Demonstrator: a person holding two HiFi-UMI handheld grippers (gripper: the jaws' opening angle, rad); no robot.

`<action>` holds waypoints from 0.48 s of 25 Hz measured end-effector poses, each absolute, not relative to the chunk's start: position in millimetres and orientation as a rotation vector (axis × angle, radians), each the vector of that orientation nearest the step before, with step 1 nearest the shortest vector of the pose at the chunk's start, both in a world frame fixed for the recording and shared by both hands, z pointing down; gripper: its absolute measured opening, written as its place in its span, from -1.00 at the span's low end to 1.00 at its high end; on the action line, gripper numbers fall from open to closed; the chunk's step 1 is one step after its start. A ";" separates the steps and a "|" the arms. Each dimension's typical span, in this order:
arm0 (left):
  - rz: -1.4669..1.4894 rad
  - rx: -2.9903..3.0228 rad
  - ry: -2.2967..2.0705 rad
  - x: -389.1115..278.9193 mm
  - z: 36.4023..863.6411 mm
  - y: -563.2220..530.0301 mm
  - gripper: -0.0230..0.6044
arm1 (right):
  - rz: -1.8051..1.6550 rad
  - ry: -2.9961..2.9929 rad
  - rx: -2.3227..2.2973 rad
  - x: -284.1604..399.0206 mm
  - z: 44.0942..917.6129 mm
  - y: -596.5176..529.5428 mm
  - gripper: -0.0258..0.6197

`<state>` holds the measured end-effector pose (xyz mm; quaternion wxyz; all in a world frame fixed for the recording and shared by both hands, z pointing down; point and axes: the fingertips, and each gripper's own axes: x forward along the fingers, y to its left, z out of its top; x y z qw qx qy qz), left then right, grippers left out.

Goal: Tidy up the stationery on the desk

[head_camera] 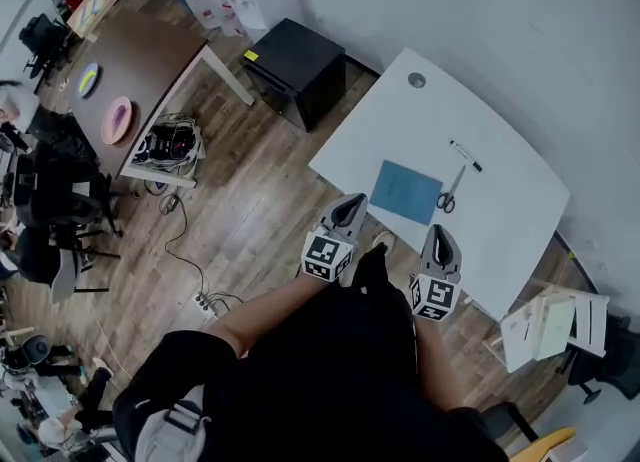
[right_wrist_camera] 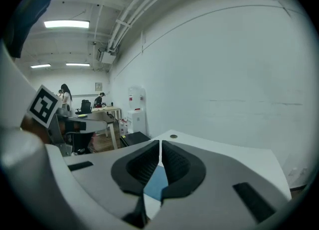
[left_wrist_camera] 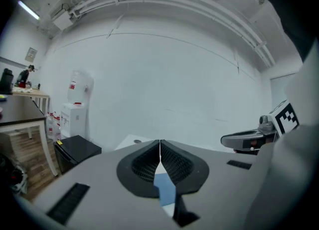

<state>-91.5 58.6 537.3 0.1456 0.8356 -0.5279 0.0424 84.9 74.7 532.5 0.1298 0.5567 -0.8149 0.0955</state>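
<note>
A white desk stands against the wall. On it lie a blue notebook, a pair of scissors to its right and a pen beyond the scissors. My left gripper hangs at the desk's near edge, just short of the notebook, shut and empty. My right gripper is over the near edge too, below the scissors, also shut with nothing in it. In the left gripper view the closed gripper frames a slice of the blue notebook. In the right gripper view the closed gripper frames the notebook.
A black cabinet stands left of the desk. A brown table with coloured plates and a box of cables is farther left. A white rack stands at the desk's right end. A round grommet marks the desk's far corner.
</note>
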 end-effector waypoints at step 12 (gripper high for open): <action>0.518 2.218 -1.449 -93.6 637.3 1.5 -0.87 | 0.522 -2.314 1.548 120.3 610.9 -18.4 -0.81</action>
